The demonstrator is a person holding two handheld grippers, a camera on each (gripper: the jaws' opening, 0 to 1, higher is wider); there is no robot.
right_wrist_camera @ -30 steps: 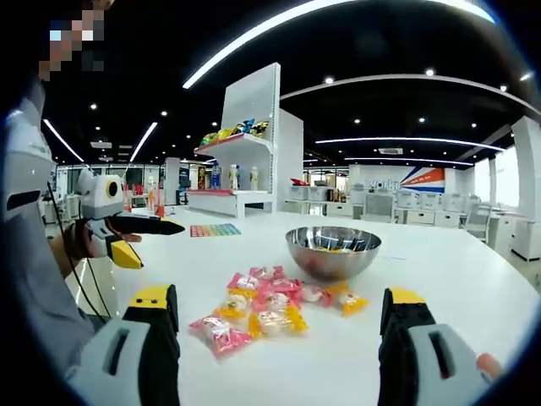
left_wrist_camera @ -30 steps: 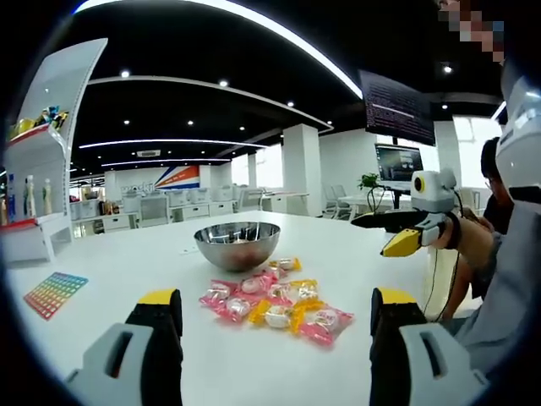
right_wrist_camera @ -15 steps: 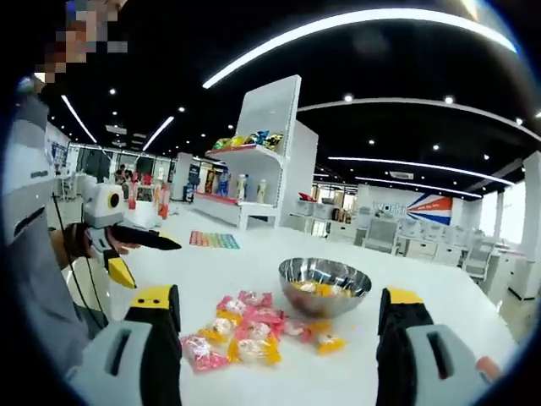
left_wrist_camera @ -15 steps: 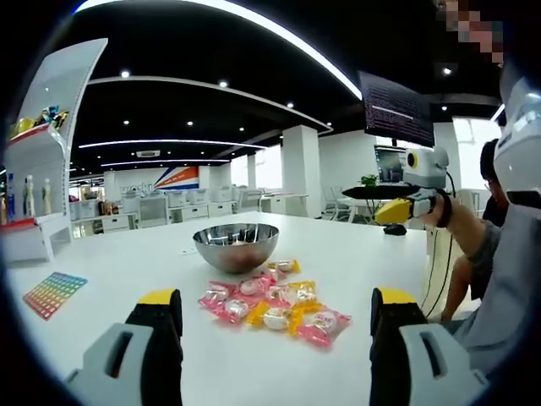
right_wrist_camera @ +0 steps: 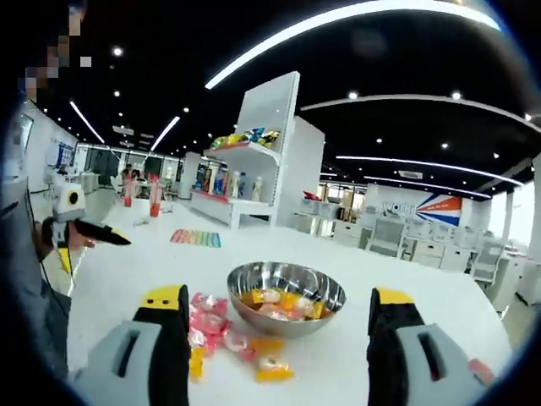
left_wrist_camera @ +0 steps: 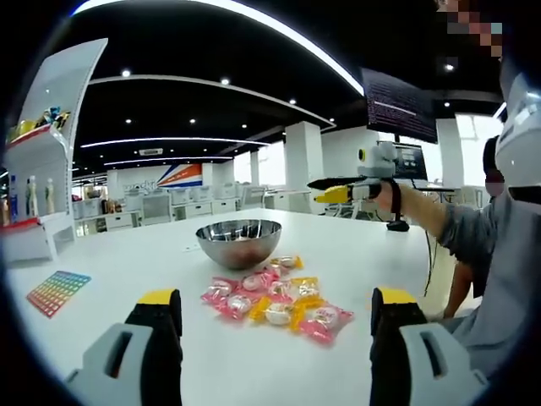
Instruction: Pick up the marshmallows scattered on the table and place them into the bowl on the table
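A steel bowl (left_wrist_camera: pixel 238 247) stands mid-table, and several pink and yellow wrapped marshmallows (left_wrist_camera: pixel 270 296) lie scattered just in front of it. My left gripper (left_wrist_camera: pixel 277 298) hovers low before that pile, open and empty. In the right gripper view the bowl (right_wrist_camera: pixel 287 328) sits close, with several marshmallows (right_wrist_camera: pixel 279 303) inside it and more marshmallows (right_wrist_camera: pixel 211 326) on the table to its left. My right gripper (right_wrist_camera: pixel 279 296) is raised near the bowl, open and empty. This right gripper (left_wrist_camera: pixel 338 190) also appears in the left gripper view, held high to the right of the bowl. The left gripper (right_wrist_camera: pixel 84 233) appears at far left.
The white table (left_wrist_camera: pixel 127 262) stretches wide around the bowl. A colourful sheet (left_wrist_camera: pixel 55 292) lies at the table's left, below a white shelf unit (right_wrist_camera: pixel 262 144) with bottles. A person's grey sleeve (left_wrist_camera: pixel 490 262) borders the right. A dark screen (left_wrist_camera: pixel 397 106) hangs behind.
My right gripper has risen and swung in toward the bowl, which now looms nearer in its view. The left gripper has stayed almost still. Both stay open.
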